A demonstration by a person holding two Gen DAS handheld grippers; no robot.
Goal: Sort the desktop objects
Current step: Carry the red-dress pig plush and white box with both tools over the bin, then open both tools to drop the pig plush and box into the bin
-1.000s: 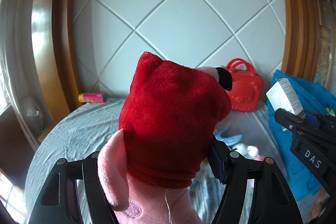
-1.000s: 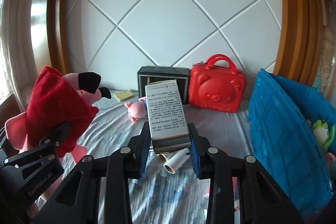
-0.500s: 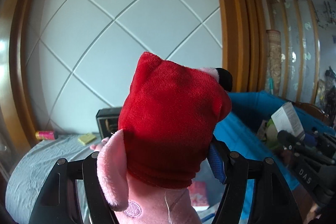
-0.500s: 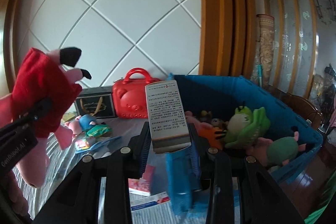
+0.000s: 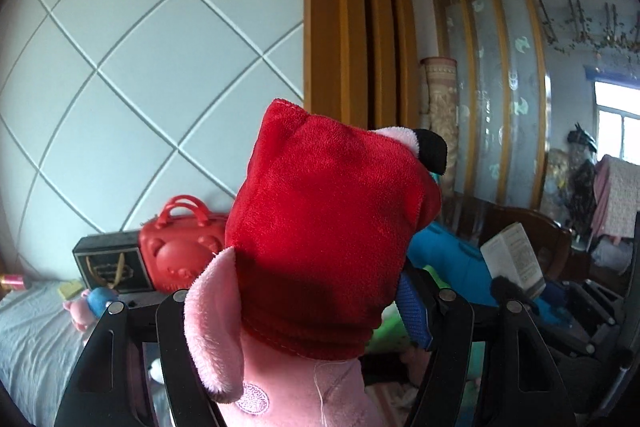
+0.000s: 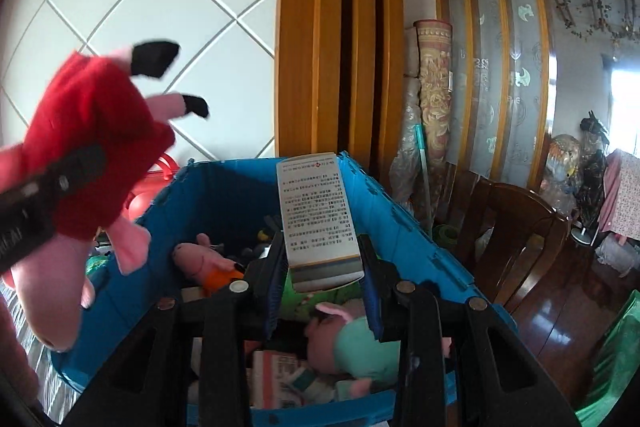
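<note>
A plush pig in a red dress [image 5: 328, 219] fills the left wrist view, and my left gripper [image 5: 296, 307] is shut on its body. In the right wrist view the same plush pig [image 6: 92, 147] hangs at the left, beside the bin. My right gripper [image 6: 322, 267] is shut on an upright white printed box [image 6: 316, 211]. The box hangs over the open blue bin [image 6: 404, 227]. Inside the bin lie several soft toys, among them a pink pig [image 6: 200, 259] and a pig in green [image 6: 360, 343]. The white box [image 5: 516, 259] also shows at the right of the left wrist view.
A red bear-faced case [image 5: 180, 247] and a black box [image 5: 112, 267] stand against the panelled wall on the grey sheet [image 5: 32, 339]. A small plush [image 5: 92, 303] lies near them. A dark wooden chair [image 6: 516, 239] stands right of the bin, a wooden pillar [image 6: 332, 47] behind it.
Both grippers swung to the right, away from the sheet with the red case, and came to the blue bin. The right one now hangs over it. Both grips are unchanged.
</note>
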